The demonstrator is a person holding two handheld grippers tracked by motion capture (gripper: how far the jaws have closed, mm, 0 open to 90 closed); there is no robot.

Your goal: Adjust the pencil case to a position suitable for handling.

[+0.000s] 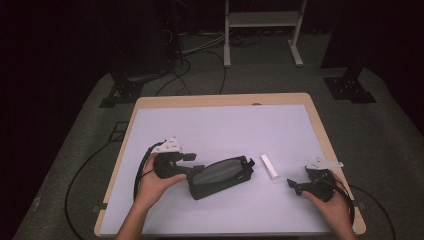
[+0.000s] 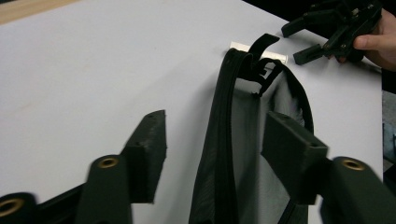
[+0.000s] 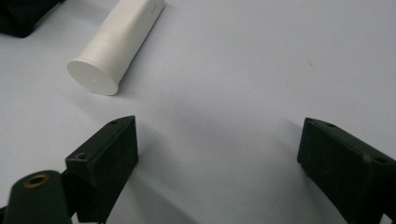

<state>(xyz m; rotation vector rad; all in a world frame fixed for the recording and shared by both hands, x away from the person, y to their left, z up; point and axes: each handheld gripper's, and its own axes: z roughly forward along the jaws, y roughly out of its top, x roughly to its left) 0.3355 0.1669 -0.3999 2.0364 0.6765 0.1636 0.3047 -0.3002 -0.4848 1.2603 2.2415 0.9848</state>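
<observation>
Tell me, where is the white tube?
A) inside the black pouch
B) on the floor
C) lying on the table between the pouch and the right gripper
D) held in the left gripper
C: the white tube lies flat on the table, apart from the black pouch and ahead of the open right gripper, which holds nothing.

Pouches: one black zip pouch [image 1: 221,176] lying before me.
Tubes: one white tube [image 1: 269,166] beside it.
Grippers: two in my hands, my left gripper [image 1: 192,163], my right gripper [image 1: 293,186].
</observation>
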